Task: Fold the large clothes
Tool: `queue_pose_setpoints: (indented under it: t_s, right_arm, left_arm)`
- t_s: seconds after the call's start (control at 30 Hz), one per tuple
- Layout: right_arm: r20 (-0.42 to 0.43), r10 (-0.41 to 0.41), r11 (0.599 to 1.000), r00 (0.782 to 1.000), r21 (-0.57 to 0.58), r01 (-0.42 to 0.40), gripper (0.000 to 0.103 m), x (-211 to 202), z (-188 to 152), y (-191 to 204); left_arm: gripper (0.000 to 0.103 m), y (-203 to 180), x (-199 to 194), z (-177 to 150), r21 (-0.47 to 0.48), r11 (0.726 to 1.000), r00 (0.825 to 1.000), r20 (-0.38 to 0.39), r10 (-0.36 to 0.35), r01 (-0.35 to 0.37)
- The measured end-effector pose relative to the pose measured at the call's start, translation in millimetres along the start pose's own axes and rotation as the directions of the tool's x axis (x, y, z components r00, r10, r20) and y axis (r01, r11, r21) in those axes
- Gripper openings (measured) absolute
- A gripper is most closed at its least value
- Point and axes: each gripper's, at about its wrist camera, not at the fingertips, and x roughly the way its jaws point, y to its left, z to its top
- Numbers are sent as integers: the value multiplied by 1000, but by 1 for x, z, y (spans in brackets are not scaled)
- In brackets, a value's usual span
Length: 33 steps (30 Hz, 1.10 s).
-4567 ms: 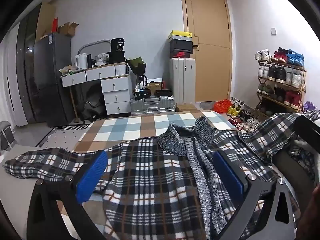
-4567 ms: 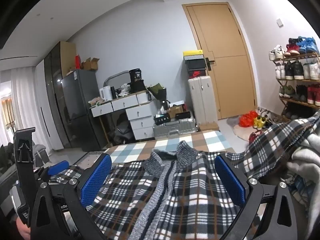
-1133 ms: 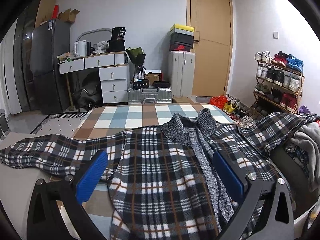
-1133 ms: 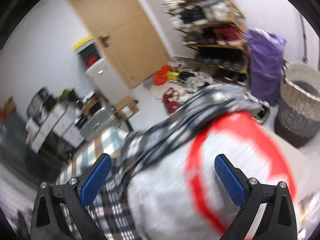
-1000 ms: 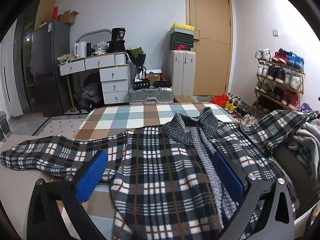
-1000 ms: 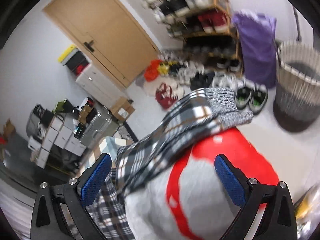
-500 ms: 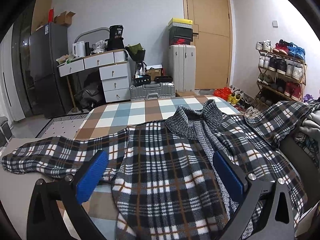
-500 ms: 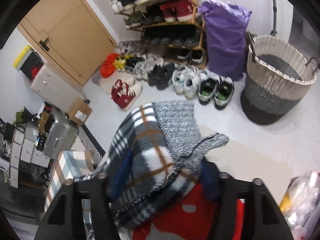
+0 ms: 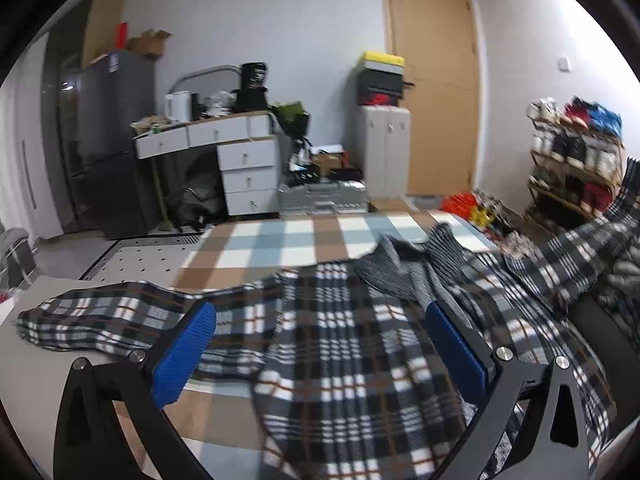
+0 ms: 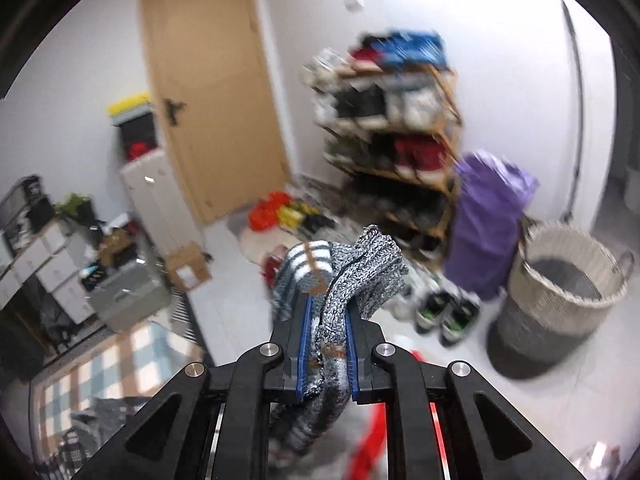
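Plaid jacket spread on checked desk.
Right gripper pinches its knit cuff; left gripper spread wide above it.

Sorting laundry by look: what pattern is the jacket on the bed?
Black, white and brown plaid on the jacket, grey knit collar; clearest in the left wrist view.

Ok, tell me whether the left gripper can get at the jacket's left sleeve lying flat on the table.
Probably yes. The left gripper is open and empty above the plaid jacket, and the left sleeve lies flat beside its left finger with nothing over it.
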Motion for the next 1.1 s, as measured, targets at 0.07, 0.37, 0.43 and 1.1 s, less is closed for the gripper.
queue_pose_setpoints:
  t_s: [0.07, 0.37, 0.43, 1.1]
  right_arm:
    - [55, 47, 997, 997, -65, -44, 14, -21, 2, 32]
    - [130, 263, 900, 956, -391, -195, 14, -89, -46, 212]
    - [93, 307, 867, 947, -438, -238, 14, -94, -68, 249]
    - [-558, 434, 677, 708, -317, -665, 11, -37, -370, 487]
  left_arm:
    - [102, 11, -2, 3, -31, 999, 1000, 15, 19, -19]
    - [102, 43, -16, 4, -88, 993, 996, 43, 83, -79]
    - [102, 52, -21, 4, -100, 991, 994, 55, 99, -93]
    - [102, 111, -33, 4, -257, 962, 991, 76, 112, -90]
